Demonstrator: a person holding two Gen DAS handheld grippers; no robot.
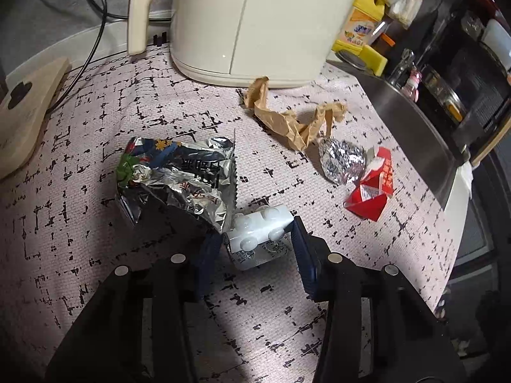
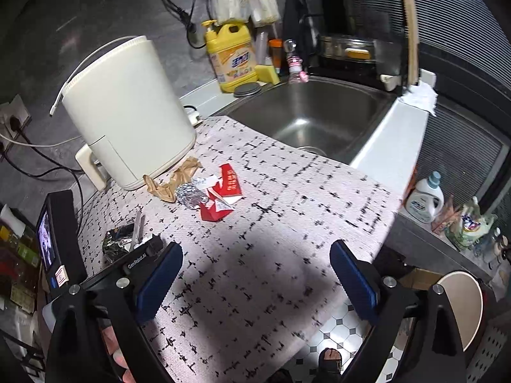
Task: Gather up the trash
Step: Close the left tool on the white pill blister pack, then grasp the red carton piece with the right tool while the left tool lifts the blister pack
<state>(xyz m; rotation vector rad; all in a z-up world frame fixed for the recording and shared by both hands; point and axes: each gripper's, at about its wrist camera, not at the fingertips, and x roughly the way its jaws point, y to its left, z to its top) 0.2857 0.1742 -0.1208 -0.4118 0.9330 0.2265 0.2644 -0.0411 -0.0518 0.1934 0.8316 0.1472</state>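
In the left wrist view my left gripper (image 1: 255, 239) is closed around a white pill blister pack (image 1: 258, 234), its blue pads on both sides of it. A crumpled foil snack bag (image 1: 179, 175) lies against the left pad and hides part of it. Farther on lie crumpled brown paper (image 1: 293, 118), a foil ball (image 1: 341, 159) and a torn red carton (image 1: 370, 191). In the right wrist view my right gripper (image 2: 255, 274) is open and empty above the mat. The red carton (image 2: 223, 194), foil ball (image 2: 191, 196), brown paper (image 2: 169, 182) and snack bag (image 2: 119, 241) lie ahead to the left.
A cream air fryer (image 1: 249, 22) (image 2: 127, 108) stands at the back of the patterned mat (image 2: 271, 223). A steel sink (image 2: 313, 118) lies to the right, with a yellow detergent bottle (image 2: 231, 57) behind. A wooden board (image 1: 25, 111) lies at the left. The counter edge drops to a tiled floor (image 2: 335, 335).
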